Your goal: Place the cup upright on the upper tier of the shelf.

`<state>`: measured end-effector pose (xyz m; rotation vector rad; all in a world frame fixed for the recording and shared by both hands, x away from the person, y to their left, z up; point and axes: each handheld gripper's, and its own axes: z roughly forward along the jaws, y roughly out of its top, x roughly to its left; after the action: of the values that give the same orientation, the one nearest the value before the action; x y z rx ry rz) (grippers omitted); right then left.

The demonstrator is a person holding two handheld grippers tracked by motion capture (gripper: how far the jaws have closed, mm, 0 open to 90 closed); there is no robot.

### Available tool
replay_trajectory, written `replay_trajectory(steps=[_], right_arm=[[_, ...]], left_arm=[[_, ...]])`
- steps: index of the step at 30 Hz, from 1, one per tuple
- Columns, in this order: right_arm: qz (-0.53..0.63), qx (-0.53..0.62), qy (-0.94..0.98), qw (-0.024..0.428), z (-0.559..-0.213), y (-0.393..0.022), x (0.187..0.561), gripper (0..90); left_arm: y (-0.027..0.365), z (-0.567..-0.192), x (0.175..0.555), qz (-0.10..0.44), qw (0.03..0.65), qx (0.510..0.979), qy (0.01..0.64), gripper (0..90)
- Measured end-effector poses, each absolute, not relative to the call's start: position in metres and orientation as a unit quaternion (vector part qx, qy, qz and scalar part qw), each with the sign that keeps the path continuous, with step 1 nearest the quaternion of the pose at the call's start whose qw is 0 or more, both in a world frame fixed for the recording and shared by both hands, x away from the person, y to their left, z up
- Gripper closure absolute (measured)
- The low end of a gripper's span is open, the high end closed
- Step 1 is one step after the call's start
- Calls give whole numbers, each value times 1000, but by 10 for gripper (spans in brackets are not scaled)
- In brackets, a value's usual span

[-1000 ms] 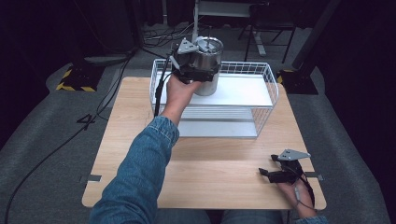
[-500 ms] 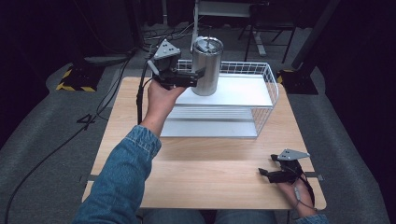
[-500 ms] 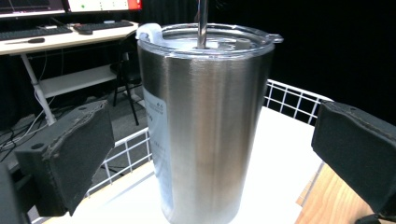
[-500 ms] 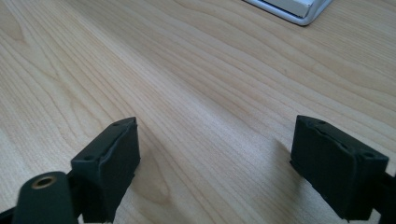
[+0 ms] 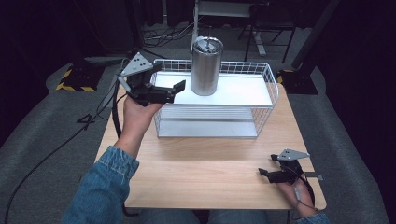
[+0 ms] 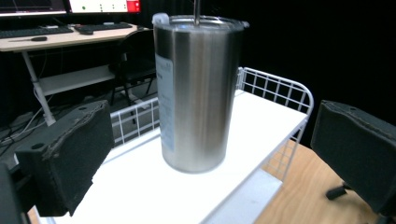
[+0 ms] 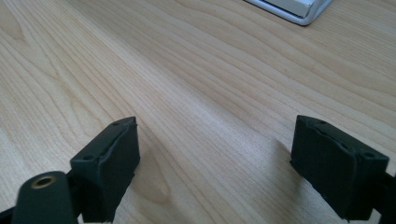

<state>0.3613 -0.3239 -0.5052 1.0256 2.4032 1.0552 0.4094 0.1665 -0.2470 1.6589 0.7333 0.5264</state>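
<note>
Steel tumbler (image 5: 206, 66) stands upright on the white top shelf of the wire rack (image 5: 266, 77), upper centre of the high view, lid on. The left gripper (image 5: 170, 91), at upper left, has its jaws wide apart and clear of the tumbler; in the left gripper view the tumbler (image 6: 198, 91) sits between the two pads but farther off, touching neither.

The tumbler looks rigid and fairly weighty for its size, with a smooth brushed wall that could slip under the pads. A hold around the straight mid-body, below the lid, seems safest; the lid rim looks like a poor place to pinch. It is tall and narrow, so a sideways nudge could tip it.

The right gripper (image 5: 273, 173) rests at lower right on the table (image 5: 196, 172), jaws apart with nothing between them; its own view shows bare pale wood (image 7: 196, 88).

The room is dark, with grey carpet, cables, and a desk with monitors behind the rack.
</note>
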Motion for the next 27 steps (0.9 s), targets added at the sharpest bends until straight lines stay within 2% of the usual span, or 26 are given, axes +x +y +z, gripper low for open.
replay_trajectory(steps=[9,19,27], right_arm=[[370,360,841,161,-505,-324,361,161],[370,362,840,161,-505,-324,361,160],[370,362,840,161,-505,-324,361,160]], left_arm=[[189,-265,385,219,588,712,314,0],[199,-290,358,237,545,748,296,0],[207,-324,349,217,525,761,314,0]])
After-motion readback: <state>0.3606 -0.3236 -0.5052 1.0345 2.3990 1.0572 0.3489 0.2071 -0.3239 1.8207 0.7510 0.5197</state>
